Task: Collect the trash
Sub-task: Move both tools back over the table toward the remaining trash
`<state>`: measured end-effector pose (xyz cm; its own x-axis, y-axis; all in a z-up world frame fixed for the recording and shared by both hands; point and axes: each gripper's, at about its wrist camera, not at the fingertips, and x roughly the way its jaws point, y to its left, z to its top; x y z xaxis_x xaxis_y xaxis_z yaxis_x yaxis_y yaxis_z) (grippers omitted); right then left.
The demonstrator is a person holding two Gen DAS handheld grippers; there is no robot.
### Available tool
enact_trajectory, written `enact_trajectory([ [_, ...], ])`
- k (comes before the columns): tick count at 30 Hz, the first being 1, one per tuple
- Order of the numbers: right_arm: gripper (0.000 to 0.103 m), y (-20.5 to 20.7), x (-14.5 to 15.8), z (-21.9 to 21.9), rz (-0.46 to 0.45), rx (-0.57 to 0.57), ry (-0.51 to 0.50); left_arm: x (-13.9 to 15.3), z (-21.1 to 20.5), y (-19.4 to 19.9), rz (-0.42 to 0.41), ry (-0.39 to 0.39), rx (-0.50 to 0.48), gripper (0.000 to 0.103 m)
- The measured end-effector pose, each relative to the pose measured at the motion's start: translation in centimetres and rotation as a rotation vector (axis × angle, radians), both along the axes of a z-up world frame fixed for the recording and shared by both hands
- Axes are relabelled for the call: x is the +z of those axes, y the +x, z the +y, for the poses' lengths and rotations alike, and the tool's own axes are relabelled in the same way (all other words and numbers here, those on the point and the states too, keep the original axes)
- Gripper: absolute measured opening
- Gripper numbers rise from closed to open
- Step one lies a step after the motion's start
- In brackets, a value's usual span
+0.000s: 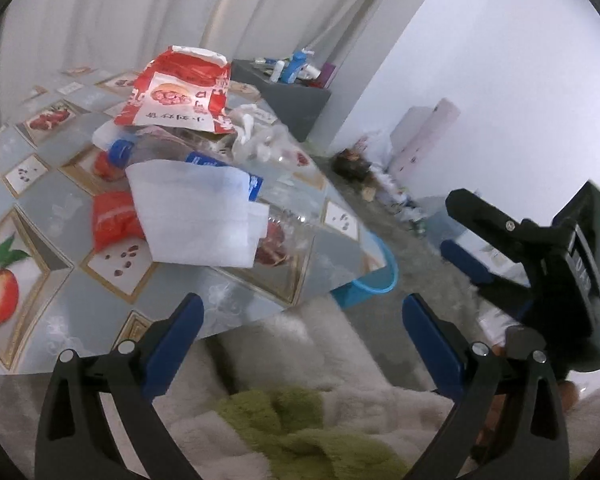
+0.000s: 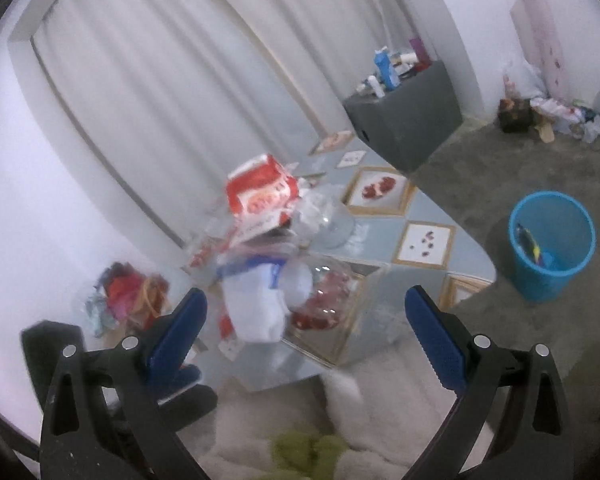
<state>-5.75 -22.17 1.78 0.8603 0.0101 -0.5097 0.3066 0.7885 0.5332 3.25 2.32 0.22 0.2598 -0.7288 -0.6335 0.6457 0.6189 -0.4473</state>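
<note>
Where heaped: trash (image 1: 188, 168), crumpled; red, white, clear.

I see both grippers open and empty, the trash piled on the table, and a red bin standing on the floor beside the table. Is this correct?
Not quite: the bin is blue, not red, as the right wrist view shows. The rest holds: the left gripper and right gripper are open and empty, and the trash is piled on the table.

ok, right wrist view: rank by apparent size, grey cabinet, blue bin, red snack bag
1. Grey cabinet, largest.
2. Blue bin.
3. Red snack bag, smallest, and blurred.
They stand at different distances from the fisheye camera, so this is apparent size only; true sizes can't be ranked.
</note>
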Motion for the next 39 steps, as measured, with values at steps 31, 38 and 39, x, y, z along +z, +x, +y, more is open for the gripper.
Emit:
enact_trajectory([
  [31,0.095,3.6,1.0,0.2,0.043,0.097,-0.155,0.8,0.0,4.5,-0.132,0.102,0.185,0.097],
  [38,0.095,6.2,2.5,-1.7,0.007,0.064,-0.457,0.5,-0.1,7.5,-0.196,0.165,0.268,0.093],
  [39,0.095,7.1,2.3,-2.3,0.016,0.078,-0.461,0.3,-0.1,7.9,-0.195,0.17,0.27,0.093],
])
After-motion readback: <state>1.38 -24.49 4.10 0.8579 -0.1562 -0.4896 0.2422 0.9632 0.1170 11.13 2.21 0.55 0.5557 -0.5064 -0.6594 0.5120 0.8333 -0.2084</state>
